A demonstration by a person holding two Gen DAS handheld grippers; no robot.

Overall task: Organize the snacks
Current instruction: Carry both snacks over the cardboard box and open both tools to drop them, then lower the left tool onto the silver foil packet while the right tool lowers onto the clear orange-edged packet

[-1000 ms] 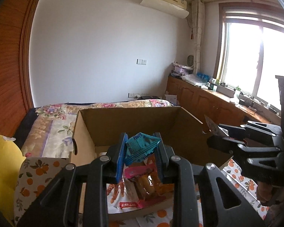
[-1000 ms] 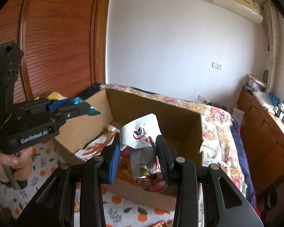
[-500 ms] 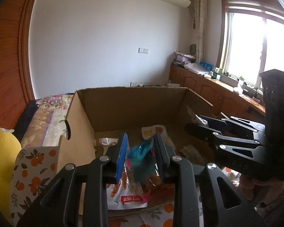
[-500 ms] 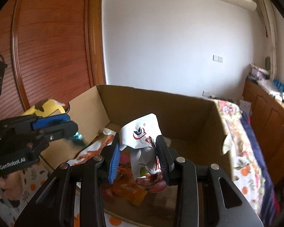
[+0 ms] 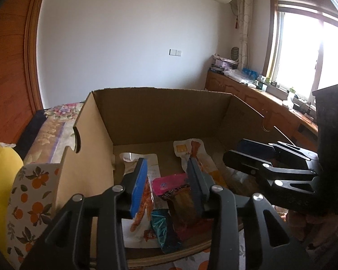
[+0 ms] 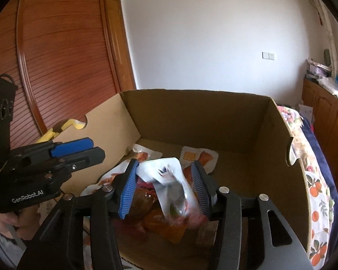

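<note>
I have both sets of tongs over the open cardboard box (image 5: pixel 159 112), and both are letting go. My left tongs (image 5: pixel 166 180) are opening with nothing between the pads; the teal packet (image 5: pixel 164 231) lies in the box at about 6 o'clock beneath them, on the pile near the front wall. My right tongs (image 6: pixel 164 184) are opening too, and the white pouch (image 6: pixel 169 186) sits loose between the pads, blurred, apparently dropping onto the orange packets (image 6: pixel 166 225) below. These snacks look light, soft and crinkly, with slick foil skins, so I judge they will slide and slump rather than stack. I would pinch any of them by a flat sealed edge, not the puffy middle.
</note>
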